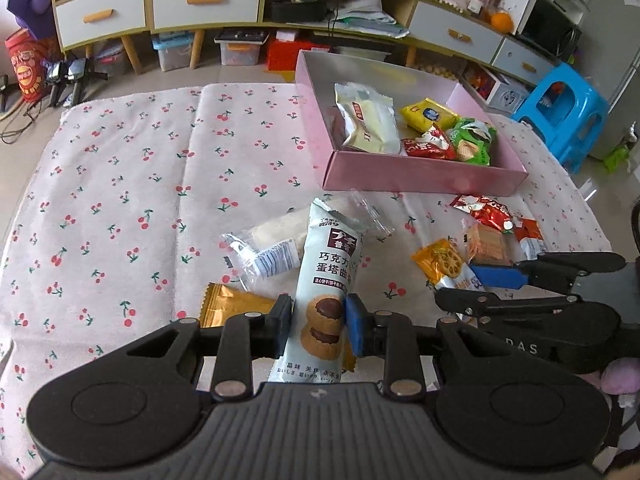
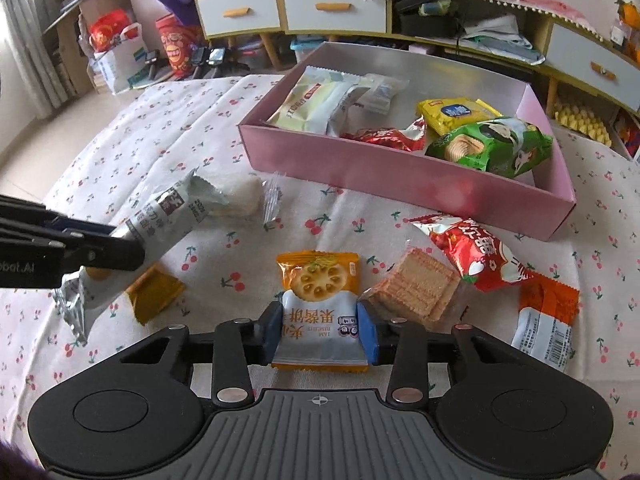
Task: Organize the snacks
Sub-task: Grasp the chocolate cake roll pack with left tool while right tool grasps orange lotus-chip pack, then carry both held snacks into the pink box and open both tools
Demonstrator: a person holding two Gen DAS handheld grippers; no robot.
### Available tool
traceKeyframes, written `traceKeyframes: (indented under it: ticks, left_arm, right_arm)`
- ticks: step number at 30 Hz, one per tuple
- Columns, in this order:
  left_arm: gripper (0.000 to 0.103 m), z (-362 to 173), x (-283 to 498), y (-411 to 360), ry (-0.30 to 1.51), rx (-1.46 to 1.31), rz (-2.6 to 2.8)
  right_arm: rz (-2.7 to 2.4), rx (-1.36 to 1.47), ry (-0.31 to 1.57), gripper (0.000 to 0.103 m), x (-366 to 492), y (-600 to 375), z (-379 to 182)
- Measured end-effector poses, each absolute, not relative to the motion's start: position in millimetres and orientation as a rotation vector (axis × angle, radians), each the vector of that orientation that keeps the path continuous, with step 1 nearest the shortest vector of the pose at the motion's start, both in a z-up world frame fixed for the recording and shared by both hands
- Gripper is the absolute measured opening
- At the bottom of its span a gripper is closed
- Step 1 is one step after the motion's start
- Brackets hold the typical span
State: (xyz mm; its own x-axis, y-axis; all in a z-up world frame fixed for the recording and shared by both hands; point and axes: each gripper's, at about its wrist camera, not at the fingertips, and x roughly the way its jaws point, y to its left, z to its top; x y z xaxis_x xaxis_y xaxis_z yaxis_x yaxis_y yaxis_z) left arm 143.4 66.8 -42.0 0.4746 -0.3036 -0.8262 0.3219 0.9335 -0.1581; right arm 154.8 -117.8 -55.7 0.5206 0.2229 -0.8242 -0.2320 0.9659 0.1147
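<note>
The left tongs [image 1: 318, 330] clench a pale blue chocolate-tart biscuit packet [image 1: 324, 292], lifted just before the shallow pink cardboard box [image 1: 420, 176]. The right tongs [image 2: 323, 330] grasp an orange-and-white jam biscuit packet [image 2: 320, 300] lying near that box on the cherry-print cloth [image 2: 160, 140]. Best carry each clear over the box's near wall before letting go, one at a time.

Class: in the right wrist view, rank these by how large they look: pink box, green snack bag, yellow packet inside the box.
1. pink box
2. green snack bag
3. yellow packet, though it lies farther back.

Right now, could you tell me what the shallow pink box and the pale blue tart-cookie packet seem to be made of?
Shallow pink box: likely cardboard with a satin sheen; thin straight folded walls. Pale blue tart-cookie packet: probably matte printed plastic film; crimped end, creases.
</note>
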Motion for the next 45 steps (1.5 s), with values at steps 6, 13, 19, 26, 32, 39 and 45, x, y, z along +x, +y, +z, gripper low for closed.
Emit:
traceKeyframes:
  ticks: [6, 13, 19, 26, 32, 39, 45]
  left_arm:
    - [0.025, -37, 140, 68, 0.982, 0.018, -0.368]
    - [0.024, -30, 137, 64, 0.952, 0.015, -0.362]
    - [0.024, -25, 135, 62, 0.933, 0.002, -0.373]
    - [0.024, -17, 137, 61, 0.893, -0.048, -0.348]
    - [0.024, -10, 143, 55, 0.843, -0.105, -0.317]
    - [0.024, -6, 163, 33, 0.806, -0.100, -0.287]
    - [0.024, -11, 190, 6, 0.793, -0.074, -0.290]
  right_arm:
    - [0.304, 0.000, 0.983, 0.038, 149, -117, -49]
    - [0.290, 0.006, 0.980, 0.038, 143, -122, -42]
    - [0.285, 0.034, 0.957, 0.038, 141, -129, -27]
    - [0.274, 0.089, 0.904, 0.038, 145, -143, -6]
    - [0.238, 0.151, 0.867, 0.038, 154, -160, 5]
    - [0.179, 0.152, 0.821, 0.038, 173, -177, 19]
    - [0.172, 0.130, 0.776, 0.038, 200, -189, 23]
